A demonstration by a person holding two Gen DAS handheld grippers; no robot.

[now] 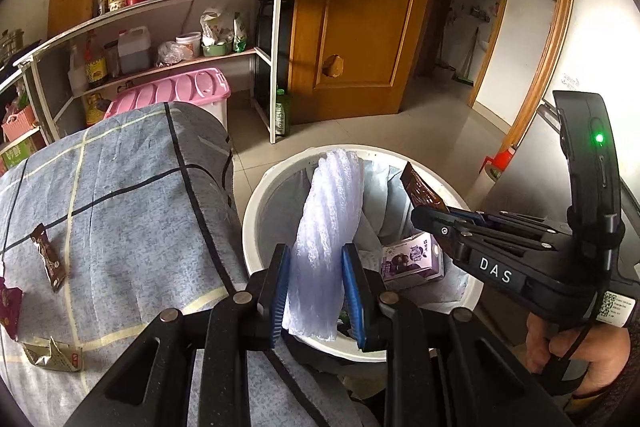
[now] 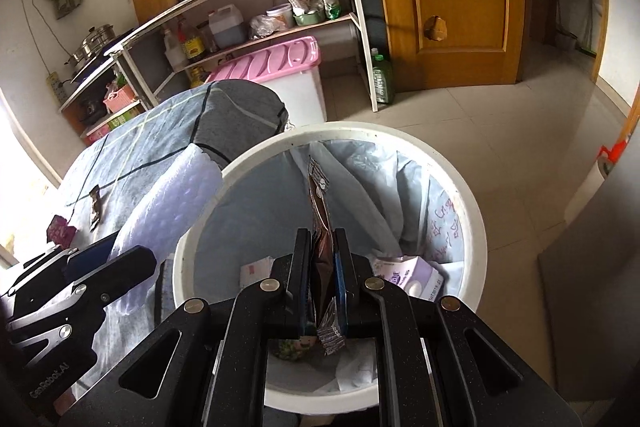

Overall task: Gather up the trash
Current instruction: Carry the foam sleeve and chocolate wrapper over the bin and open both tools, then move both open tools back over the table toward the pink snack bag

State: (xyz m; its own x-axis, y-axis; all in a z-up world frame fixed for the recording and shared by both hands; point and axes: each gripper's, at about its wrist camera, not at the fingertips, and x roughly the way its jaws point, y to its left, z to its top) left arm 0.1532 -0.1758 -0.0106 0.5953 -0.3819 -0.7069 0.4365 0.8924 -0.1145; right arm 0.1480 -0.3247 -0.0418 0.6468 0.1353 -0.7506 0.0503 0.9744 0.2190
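While both grippers hang over the round white plastic bin with a pale blue liner [image 2: 476, 227], each has its load ready to drop. The left gripper [image 1: 316, 291] has its blue-padded fingers closed partway onto a folded sheet of translucent white bubble wrap [image 1: 328, 223], which stands up between them above the near rim. The right gripper [image 2: 323, 279] has its fingers pinched almost together on a thin brown foil snack wrapper [image 2: 320, 211], held upright over the middle of the bin.

Inside already lies a small purple and white drink carton [image 2: 408, 273], with some paper scraps beside it.

To release well, the person would do best to open the right fingers first, since that wrapper sits squarely over the opening. The bubble wrap is bulky and close to the rim, so it should be carried a little further inward before the fingers open, or it may catch on the edge and fall out.

Still on the blue-grey checked cloth covering the bench [image 1: 132, 195] are another brown wrapper [image 1: 50, 257], a crumpled gold foil piece [image 1: 52, 355] and what seems to be a dark red packet [image 1: 10, 303], partly cut off at the edge.
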